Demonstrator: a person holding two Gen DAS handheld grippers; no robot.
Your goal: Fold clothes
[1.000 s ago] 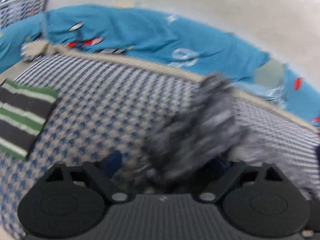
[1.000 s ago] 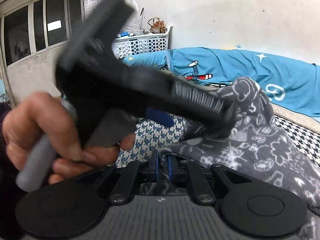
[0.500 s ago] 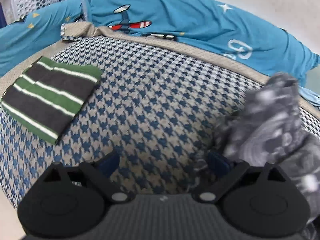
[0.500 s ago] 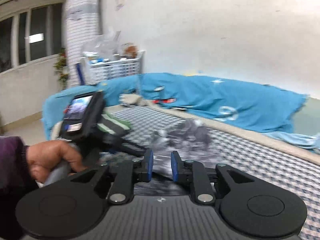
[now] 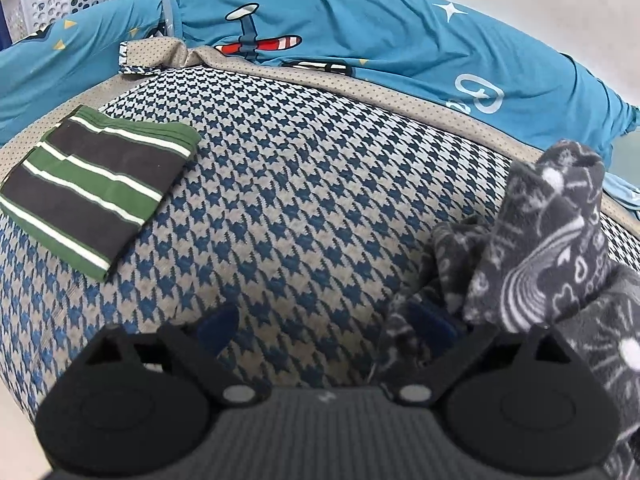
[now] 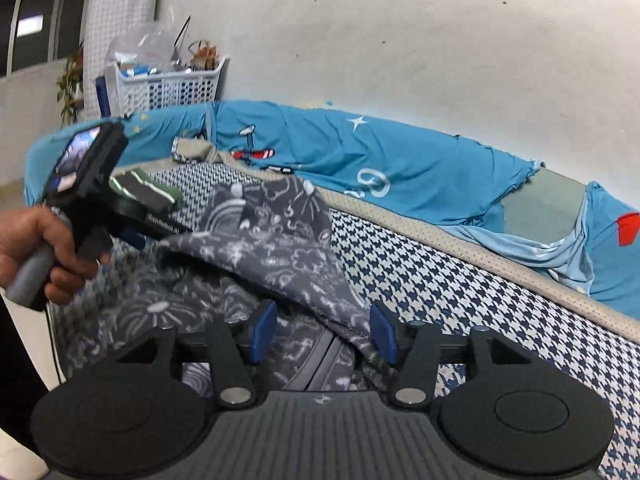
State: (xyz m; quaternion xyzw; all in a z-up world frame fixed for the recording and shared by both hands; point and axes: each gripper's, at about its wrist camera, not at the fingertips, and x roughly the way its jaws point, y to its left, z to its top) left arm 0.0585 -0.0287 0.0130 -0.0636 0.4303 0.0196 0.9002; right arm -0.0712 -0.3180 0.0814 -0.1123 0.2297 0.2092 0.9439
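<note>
A grey fleece garment with white doodles (image 5: 536,240) lies crumpled on the houndstooth bed cover (image 5: 304,184), at the right of the left wrist view. My left gripper (image 5: 324,326) stands wide open; the fleece drapes against its right finger (image 5: 434,326), and nothing is between the pads. My right gripper (image 6: 324,332) has its jaws opening. The grey garment (image 6: 276,248) lies loose between and under them, its edge running past the right pad (image 6: 384,334), and neither pad presses on it. A folded green, black and white striped garment (image 5: 96,188) rests flat to the left.
Blue printed bedding (image 5: 360,32) is heaped along the wall behind the bed. A white plastic basket (image 6: 172,88) stands at the back left. In the right wrist view, a person's hand (image 6: 32,248) holds the left gripper's handle at the bed's left edge.
The right gripper's jaws went from shut on the grey garment to parted, and it swung away to the right. The garment dropped from in front of the left gripper to its right side.
</note>
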